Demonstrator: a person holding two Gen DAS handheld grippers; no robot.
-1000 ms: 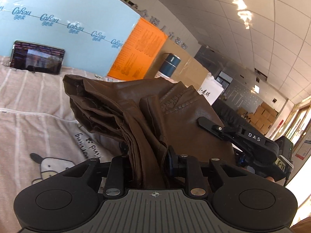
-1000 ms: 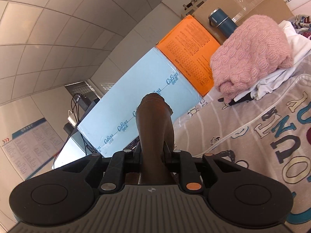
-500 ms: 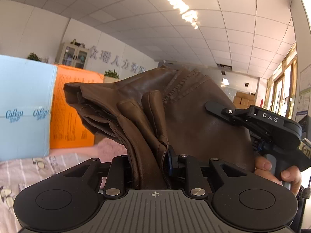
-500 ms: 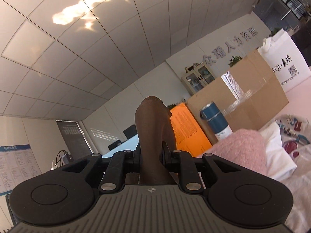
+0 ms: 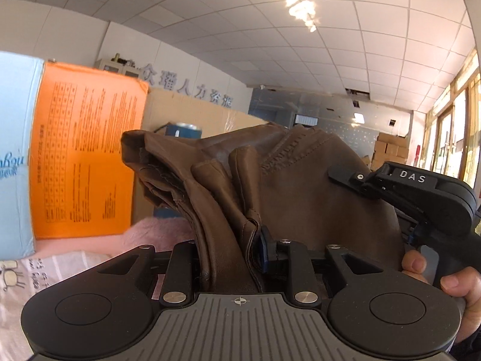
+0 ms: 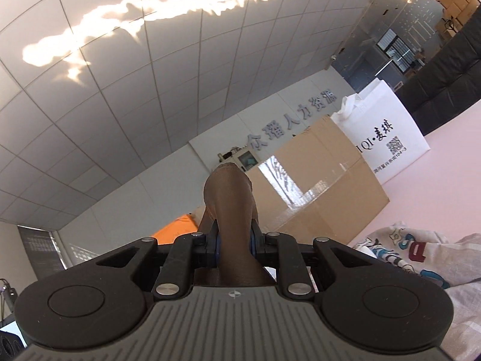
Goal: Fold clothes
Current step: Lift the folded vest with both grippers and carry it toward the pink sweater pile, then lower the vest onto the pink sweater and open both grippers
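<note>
- The left gripper (image 5: 231, 252) is squeezed tight on a bunch of the brown jacket (image 5: 288, 186), low in the middle of the left view.
- The jacket looks like leather. It fills the middle of that view in thick folds and is held up in the air.
- The right gripper (image 6: 234, 246) pinches another fold of the jacket (image 6: 231, 204), which pokes up past its tips in the middle of the right view.
- In the left view, the right gripper (image 5: 415, 198) shows at the right edge, with a hand (image 5: 451, 288) around its handle at the lower right.
- An orange sheet (image 5: 87, 159) stands at the left of the left view, with a blue board (image 5: 15, 156) at the far left edge.
- A pink sweater (image 5: 156, 234) lies low, under the orange sheet.
- In the right view, a brown box (image 6: 324, 180) sits in the middle right, with a white bag (image 6: 381, 138) just beside it.
- A printed cloth (image 6: 421, 258) lies at the lower right of the right view.
</note>
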